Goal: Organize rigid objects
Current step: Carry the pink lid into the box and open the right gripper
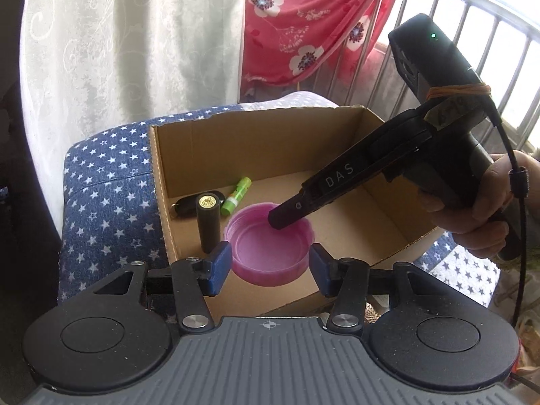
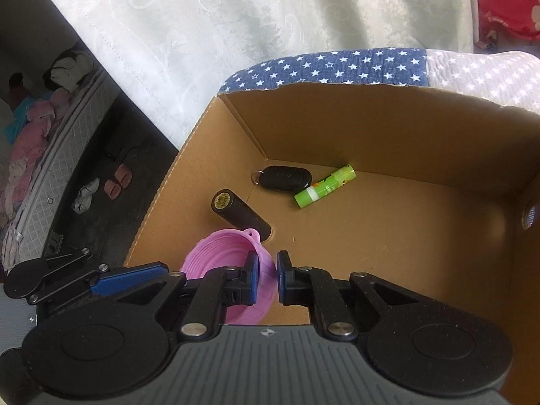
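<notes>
A pink collapsible funnel sits in a cardboard box on a star-print cushion. My left gripper is open, its blue pads on either side of the funnel's near rim, not pressing it. My right gripper is shut on the funnel's rim; it also shows in the left wrist view, reaching down into the funnel. A black cylinder stands upright left of the funnel. A black key fob and a green tube lie at the box's far corner.
The box has tall walls. The blue and white star cushion lies under it. White and red floral curtains hang behind. A metal railing is at the right. Floor with slippers and a mattress lies to the left.
</notes>
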The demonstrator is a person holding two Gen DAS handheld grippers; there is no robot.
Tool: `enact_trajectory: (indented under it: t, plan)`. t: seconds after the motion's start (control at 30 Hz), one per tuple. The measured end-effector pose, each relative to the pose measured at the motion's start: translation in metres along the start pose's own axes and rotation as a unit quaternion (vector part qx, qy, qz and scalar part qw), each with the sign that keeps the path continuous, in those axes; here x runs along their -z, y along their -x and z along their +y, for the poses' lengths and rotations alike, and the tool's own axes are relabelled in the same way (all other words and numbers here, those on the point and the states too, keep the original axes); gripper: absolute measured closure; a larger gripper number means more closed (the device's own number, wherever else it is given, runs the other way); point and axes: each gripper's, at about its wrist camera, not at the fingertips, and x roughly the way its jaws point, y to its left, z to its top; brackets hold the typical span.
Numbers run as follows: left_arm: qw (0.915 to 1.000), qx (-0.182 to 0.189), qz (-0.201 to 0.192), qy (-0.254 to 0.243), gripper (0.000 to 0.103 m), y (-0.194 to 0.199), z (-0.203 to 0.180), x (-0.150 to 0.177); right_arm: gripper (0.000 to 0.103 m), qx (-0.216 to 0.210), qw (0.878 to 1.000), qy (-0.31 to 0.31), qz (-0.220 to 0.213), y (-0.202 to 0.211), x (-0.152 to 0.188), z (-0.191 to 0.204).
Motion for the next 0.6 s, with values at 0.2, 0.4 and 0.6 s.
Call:
enact_trajectory:
  t: [0.2, 0.4, 0.6]
  plan:
    - [0.9998, -0.005, -0.013, 0.012, 0.052, 0.011, 0.01, -0.001, 0.09, 0.009, 0.998, 0.01, 0.061, -0.035, -0.009, 0.009]
    - [0.9993, -0.008, -0.028, 0.022, 0.052, 0.021, 0.016, 0.004, 0.083, 0.0, 0.996, 0.001, 0.093, -0.054, -0.011, 0.012]
    - [0.9981, 0.002, -0.054, 0.03, 0.052, 0.04, 0.014, 0.011, 0.078, -0.017, 0.998, -0.015, 0.066, -0.028, -0.005, 0.006]
